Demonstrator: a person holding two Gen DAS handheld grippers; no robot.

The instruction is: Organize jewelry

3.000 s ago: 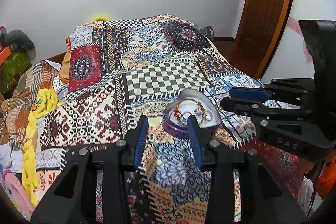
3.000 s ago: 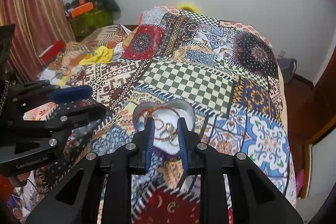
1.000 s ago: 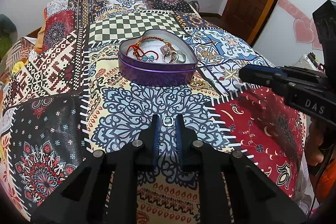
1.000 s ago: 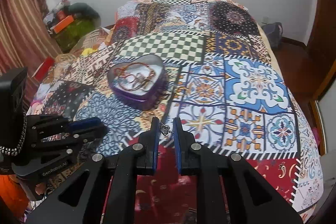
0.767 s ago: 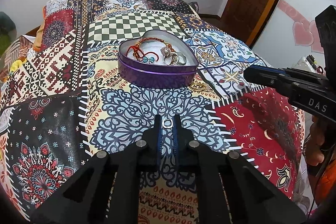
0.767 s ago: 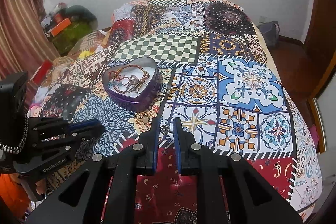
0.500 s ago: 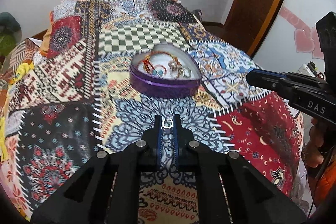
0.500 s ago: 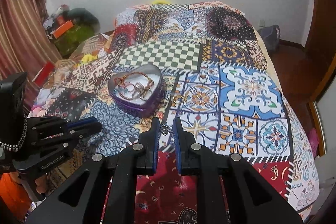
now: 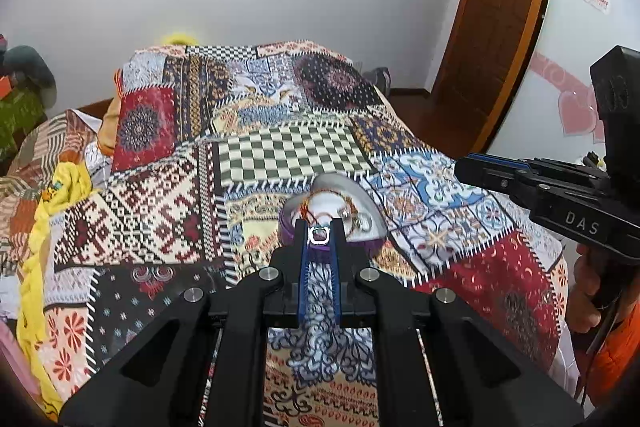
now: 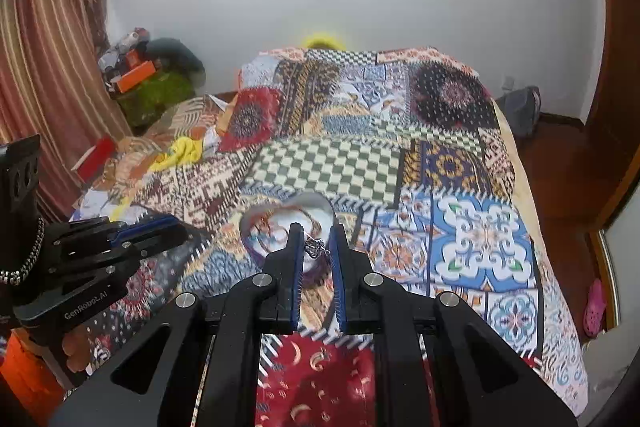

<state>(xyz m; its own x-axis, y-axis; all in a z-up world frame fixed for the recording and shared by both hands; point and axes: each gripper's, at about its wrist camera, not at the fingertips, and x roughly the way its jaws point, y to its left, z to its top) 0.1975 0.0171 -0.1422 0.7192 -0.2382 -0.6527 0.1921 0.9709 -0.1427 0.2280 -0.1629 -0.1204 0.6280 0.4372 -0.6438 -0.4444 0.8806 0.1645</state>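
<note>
A ring (image 9: pixel 319 235) is clamped between the tips of the left gripper (image 9: pixel 319 237). It is judged to be very light, rigid and smooth, so it can slip or twist out of a loose pinch. It is best held across the band, as it is now, with the setting left free. The ring is seen as a small silver band with a squarish face and a dark centre.

A pendant (image 10: pixel 315 247) is clamped between the tips of the right gripper (image 10: pixel 315 247). It is judged to be light and irregular in shape, with fine parts that could bend or snag. A pinch on its thickest part is advised. It appears as a small silvery ornament; finer detail cannot be made out.

Both pieces are held in the air just before the tin (image 9: pixel 370 241), which rests on the quilt (image 9: pixel 292 151). The tin is heart-shaped and purple-walled, with a pale inside. A red cord bracelet (image 9: pixel 310 205) and other pieces already lie in it. Release over the open tin is judged to be the safest placement.
</note>
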